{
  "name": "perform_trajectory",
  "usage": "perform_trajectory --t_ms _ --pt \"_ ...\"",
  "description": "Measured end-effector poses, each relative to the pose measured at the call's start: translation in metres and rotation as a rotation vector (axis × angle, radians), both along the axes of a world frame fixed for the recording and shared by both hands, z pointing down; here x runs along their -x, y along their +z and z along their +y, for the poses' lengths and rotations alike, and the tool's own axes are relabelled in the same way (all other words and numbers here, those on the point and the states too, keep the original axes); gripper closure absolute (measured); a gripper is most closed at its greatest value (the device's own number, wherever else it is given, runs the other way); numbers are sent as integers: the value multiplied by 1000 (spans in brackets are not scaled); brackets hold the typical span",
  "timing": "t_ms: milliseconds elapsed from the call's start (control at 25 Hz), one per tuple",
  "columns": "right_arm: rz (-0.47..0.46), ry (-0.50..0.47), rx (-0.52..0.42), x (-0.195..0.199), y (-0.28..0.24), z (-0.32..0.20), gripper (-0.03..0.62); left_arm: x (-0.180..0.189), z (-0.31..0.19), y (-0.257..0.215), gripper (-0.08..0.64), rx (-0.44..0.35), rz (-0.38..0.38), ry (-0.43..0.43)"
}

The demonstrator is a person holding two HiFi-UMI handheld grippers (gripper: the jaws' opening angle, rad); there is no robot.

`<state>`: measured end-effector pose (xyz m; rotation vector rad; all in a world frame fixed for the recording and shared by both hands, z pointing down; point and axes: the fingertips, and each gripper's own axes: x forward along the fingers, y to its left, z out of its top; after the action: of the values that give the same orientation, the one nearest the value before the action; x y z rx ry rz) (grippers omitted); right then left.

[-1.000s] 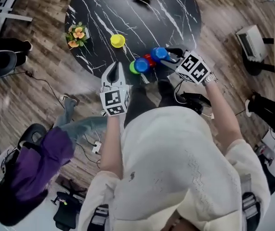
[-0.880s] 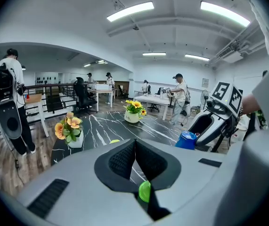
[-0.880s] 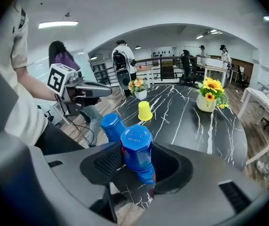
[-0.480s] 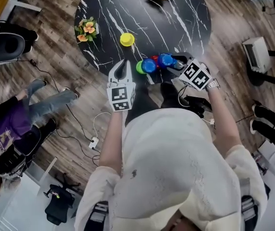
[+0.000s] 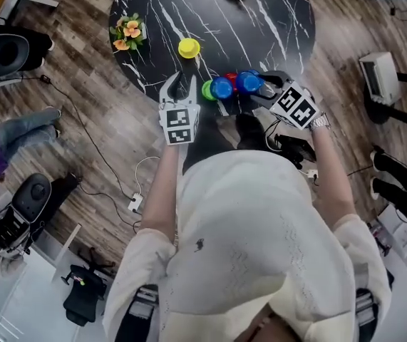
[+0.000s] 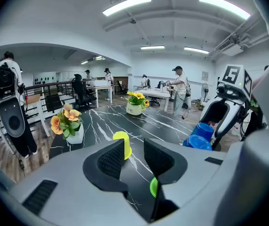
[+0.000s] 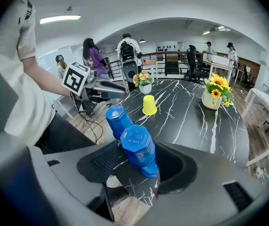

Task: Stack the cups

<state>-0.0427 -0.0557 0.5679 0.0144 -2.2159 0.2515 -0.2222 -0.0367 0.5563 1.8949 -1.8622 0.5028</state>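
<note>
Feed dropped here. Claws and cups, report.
Left claw just opened, empty. Right claw just opened wider, blue cup between, ungripped. Yellow cup stands apart, unstacked. Nothing blocking.

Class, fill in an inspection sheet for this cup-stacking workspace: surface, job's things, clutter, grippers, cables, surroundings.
Surface: round black marble table.
Job's things: yellow cup alone mid-table; green cup, left blue cup, right blue cup and partly hidden red cup clustered at the near edge.
Clutter: orange flower pot and sunflower pot on the table.
Grippers: left gripper open, jaws just been opening, nothing between them; right gripper open, jaws just been opening, right blue cup between them.
Cables: plug block with cables on the floor.
Surroundings: open office with several people.
</note>
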Motion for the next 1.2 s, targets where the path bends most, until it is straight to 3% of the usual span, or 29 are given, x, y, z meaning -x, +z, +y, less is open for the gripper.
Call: perform_trajectory --t_ms 280,480,680,960,1040,1200 --pt "-63 107 15 -9 -25 -14 338 22 -25 32 364 47 -51 9" --pt "-194 302 -6 -22 -54 -40 385 35 -49 57 322 86 -71 2" --pt "-239 438 -73 -40 -69 -57 403 46 -67 86 308 131 -90 -17" --pt "-216 507 -100 -57 -71 -56 408 41 -81 99 295 148 -91 7" --pt "-216 516 -107 -58 -70 -58 410 44 -84 100 335 146 -111 -8" --pt "-223 512 -120 -58 -73 -57 413 43 -81 89 347 125 -106 -19"
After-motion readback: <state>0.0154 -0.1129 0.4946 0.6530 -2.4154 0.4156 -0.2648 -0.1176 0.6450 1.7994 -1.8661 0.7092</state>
